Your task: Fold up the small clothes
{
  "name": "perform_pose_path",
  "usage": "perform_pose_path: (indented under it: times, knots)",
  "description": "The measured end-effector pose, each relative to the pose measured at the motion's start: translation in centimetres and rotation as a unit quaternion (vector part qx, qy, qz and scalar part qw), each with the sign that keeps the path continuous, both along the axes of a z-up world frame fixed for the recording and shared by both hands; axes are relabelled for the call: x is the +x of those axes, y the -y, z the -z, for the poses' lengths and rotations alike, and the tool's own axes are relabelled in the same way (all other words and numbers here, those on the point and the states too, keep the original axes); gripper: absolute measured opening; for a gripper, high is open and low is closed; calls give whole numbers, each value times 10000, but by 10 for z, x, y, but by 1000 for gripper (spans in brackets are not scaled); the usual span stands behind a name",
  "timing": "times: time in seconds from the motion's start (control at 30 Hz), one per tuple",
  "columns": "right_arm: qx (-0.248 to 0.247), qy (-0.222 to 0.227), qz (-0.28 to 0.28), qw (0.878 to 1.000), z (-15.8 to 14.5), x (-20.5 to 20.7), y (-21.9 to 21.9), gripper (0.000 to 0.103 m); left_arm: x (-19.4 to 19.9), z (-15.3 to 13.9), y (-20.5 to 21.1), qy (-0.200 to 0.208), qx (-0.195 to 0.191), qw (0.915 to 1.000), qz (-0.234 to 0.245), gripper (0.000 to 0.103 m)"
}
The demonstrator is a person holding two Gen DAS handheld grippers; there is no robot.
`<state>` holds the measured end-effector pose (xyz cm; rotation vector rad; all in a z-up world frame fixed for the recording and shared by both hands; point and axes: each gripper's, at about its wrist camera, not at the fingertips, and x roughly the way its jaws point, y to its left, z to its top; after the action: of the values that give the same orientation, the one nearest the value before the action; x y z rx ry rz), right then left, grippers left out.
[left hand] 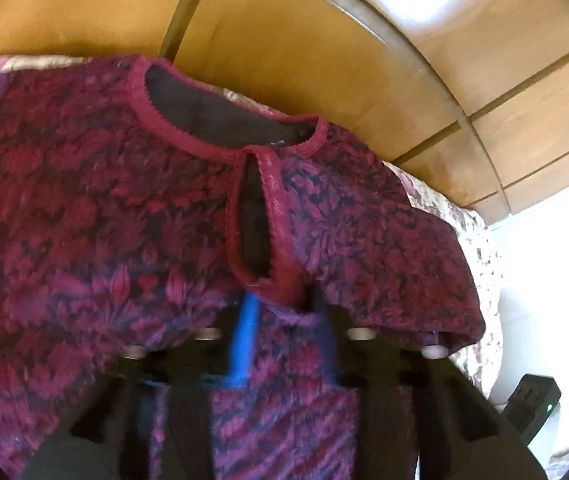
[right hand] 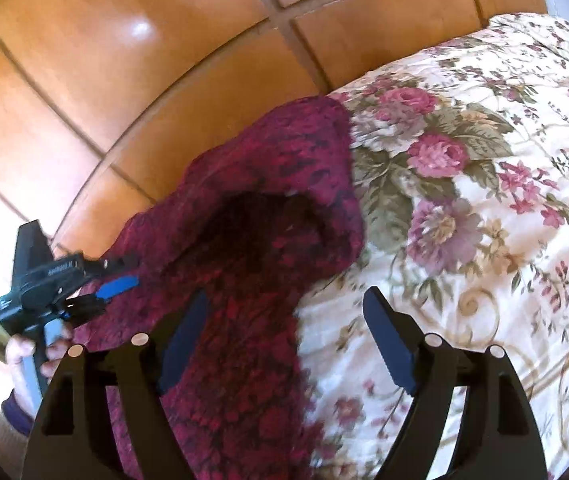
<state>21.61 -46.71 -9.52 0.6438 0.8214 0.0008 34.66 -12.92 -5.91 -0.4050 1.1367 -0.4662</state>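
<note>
On the floral bedspread (right hand: 484, 208), in front of the wooden wardrobe doors (right hand: 132, 92), your maroon patterned top (left hand: 96, 200) is partly lifted. Your left gripper (left hand: 284, 316) is clamped on the fabric just below the keyhole neckline slit (left hand: 254, 224). Your right gripper (right hand: 288, 340) is spread wide, with the garment draped across its left finger (right hand: 182, 340).

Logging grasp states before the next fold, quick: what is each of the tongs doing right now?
Left tongs: shut on the top, near the slit below its neckline.
Right tongs: open, holding nothing; part of the top lies between the fingers.
</note>
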Motion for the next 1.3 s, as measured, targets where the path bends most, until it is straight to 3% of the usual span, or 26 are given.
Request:
perform_pose_path:
  times: [0.1, 0.23, 0.37, 0.47, 0.6, 0.73, 0.87, 1.0, 1.17, 1.3]
  knots:
    - [109, -166, 304, 9993, 10, 10, 12, 77, -6, -21, -7, 436, -64, 9990, 9, 12]
    - [53, -205, 435, 9988, 13, 24, 13, 66, -20, -54, -38, 1023, -245, 9943, -152, 12]
    - [-60, -201, 320, 9993, 13, 39, 2, 58, -33, -64, -82, 1293, -182, 9900, -533, 12]
    - [-321, -266, 121, 9991, 13, 48, -14, 58, -39, -52, -113, 1197, 57, 9896, -796, 12]
    - [-789, -476, -27, 9957, 15, 54, -29, 58, -38, -9, -140, 728, 537, 9898, -1100, 11]
    - [-1226, -562, -314, 9904, 7, 44, -38, 58, -43, 16, -141, 562, 782, 9896, -1065, 11]
    - [-1565, -470, -820, 9832, -10, 17, -49, 58, -49, 8, -139, 787, 834, 9887, -969, 11]
    - [-1519, 27, -1271, 9802, -41, -7, -62, 58, -54, -5, -140, 972, 823, 9881, -856, 11]
    - [-1432, 279, -1375, 9797, -56, 29, -88, 57, -56, -17, -136, 1161, 759, 9864, -879, 11]
    - [-1624, -56, -1428, 9763, -35, 73, -111, 55, -64, -21, -152, 1234, 876, 9828, -1061, 11]
